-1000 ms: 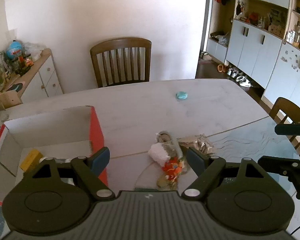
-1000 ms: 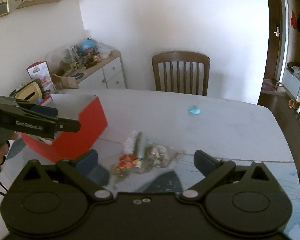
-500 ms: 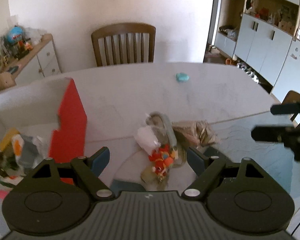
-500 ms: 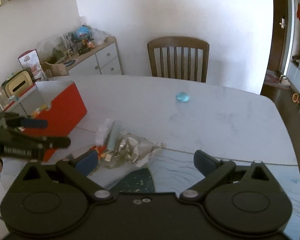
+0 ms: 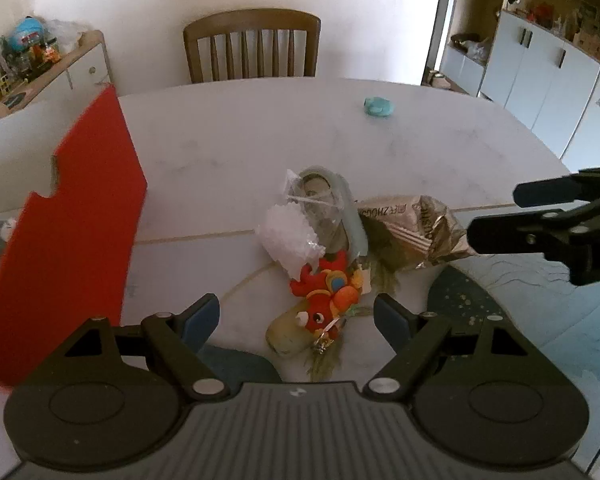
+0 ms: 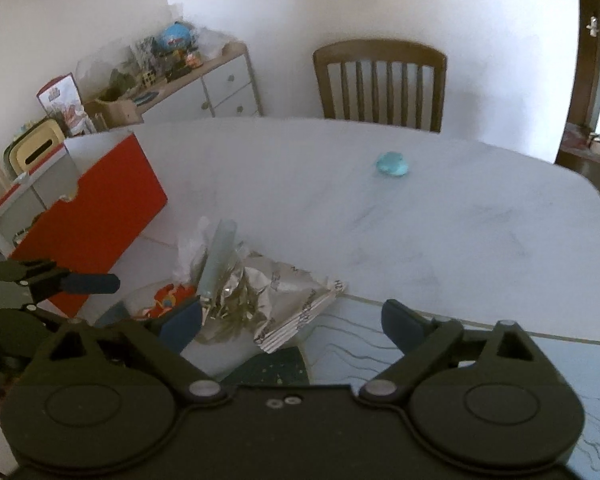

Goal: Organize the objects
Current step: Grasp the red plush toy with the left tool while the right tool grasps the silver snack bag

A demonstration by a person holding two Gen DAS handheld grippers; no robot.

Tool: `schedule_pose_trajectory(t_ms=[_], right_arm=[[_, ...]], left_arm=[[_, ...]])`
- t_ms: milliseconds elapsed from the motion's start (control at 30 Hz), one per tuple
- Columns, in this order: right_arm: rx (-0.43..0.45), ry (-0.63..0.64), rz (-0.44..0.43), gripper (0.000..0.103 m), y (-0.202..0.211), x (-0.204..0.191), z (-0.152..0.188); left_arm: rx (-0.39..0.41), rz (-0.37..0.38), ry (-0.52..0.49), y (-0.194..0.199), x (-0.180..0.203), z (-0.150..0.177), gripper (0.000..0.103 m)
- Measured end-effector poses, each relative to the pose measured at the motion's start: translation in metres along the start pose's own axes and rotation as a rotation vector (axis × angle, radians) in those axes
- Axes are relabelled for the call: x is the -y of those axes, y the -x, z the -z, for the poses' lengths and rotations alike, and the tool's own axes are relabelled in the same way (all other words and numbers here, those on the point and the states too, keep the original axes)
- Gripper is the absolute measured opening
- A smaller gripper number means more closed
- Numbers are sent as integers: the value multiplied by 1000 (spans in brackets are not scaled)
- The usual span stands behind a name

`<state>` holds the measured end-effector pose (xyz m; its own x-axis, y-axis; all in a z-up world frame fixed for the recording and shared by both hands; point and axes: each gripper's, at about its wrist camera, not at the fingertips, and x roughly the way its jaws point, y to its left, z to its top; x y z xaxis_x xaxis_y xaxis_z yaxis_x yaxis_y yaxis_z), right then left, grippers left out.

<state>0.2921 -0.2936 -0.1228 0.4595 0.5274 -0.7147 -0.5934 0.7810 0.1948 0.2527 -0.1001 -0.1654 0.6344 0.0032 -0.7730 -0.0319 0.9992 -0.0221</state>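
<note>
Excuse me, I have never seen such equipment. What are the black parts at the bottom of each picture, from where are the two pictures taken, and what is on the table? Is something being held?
There is no robot here. A person holds one two-finger gripper in each hand, and a wide-angle camera on each gripper looks forward along its fingers. The black shapes at the bottom are the gripper's own body.

One picture comes from the left gripper, the other from the right gripper. Each also sees the other gripper at its edge.

On the pale table lies a small pile: a red toy figure, a clear plastic bag, and a crinkled foil packet. Farther away lies a small blue object. A red and white box stands at the left.

Nothing is held. Both grippers are open above the pile; the right one's jaws have just been closing a little, with nothing pressed between them.
</note>
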Motion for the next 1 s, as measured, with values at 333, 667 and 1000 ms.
schedule_pose_trajectory(t_ms=[333, 667, 1000], right_arm=[[-31, 40, -52, 81, -34, 0, -7], [-52, 89, -121, 62, -45, -9, -11], [-92, 255, -186, 72, -34, 7, -20]], left_arm=[[0, 48, -4, -9, 0, -1, 79], [-20, 89, 24, -11, -2, 1, 56], [-25, 85, 29, -13, -2, 1, 52]])
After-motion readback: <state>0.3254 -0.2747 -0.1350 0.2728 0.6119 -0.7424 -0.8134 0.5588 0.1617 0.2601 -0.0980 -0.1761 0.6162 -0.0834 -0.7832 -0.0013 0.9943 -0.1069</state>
